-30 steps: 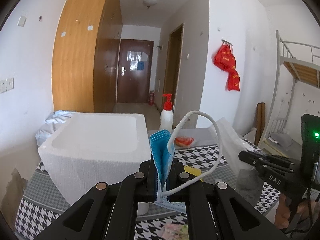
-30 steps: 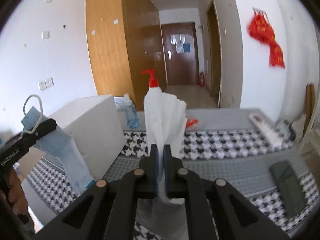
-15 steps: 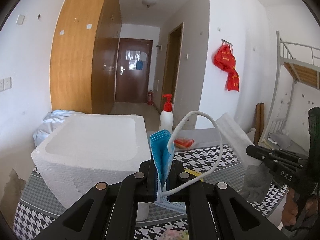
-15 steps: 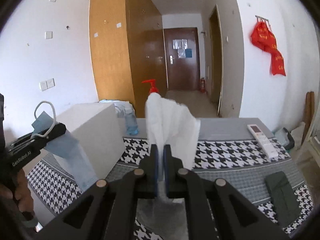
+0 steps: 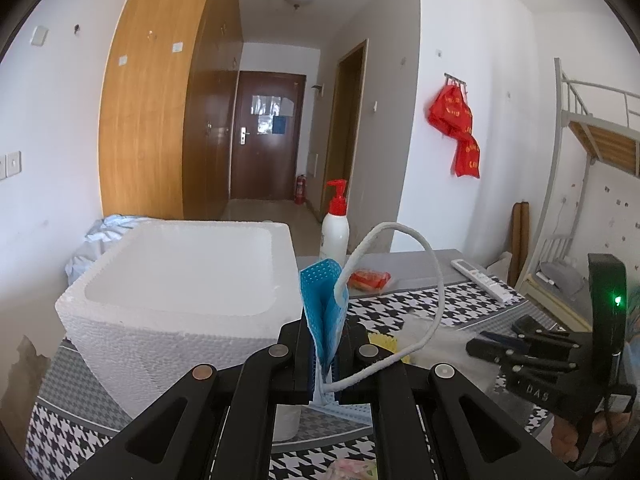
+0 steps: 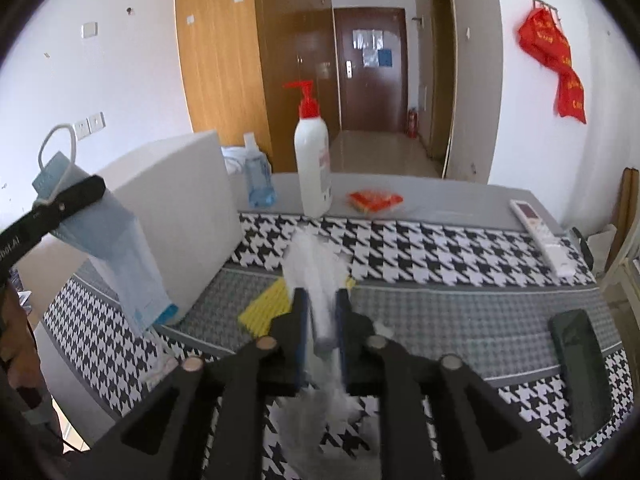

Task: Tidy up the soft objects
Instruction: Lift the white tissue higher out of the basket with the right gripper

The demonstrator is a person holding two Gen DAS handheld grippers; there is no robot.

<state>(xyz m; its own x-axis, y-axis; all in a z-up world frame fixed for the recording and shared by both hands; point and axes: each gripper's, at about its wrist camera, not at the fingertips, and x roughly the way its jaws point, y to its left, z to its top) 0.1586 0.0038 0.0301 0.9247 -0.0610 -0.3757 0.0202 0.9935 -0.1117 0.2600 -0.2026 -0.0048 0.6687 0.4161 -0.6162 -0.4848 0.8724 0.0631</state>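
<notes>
your left gripper [image 5: 324, 356] is clamped on a blue face mask [image 5: 323, 312], ear loop [image 5: 416, 280] arching free. your right gripper [image 6: 322, 320] has its fingers parted around a blurred white tissue [image 6: 316, 276]. foam box [image 5: 180, 280] sits just left, interior bare white. pump bottle [image 6: 313, 160], red packet [image 6: 374, 200] and remote [image 6: 540, 236] lie beyond on the houndstooth cloth [image 6: 440, 248].

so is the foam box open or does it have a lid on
Open: the white foam box shows a bare recessed inside, with no lid on it.
</notes>
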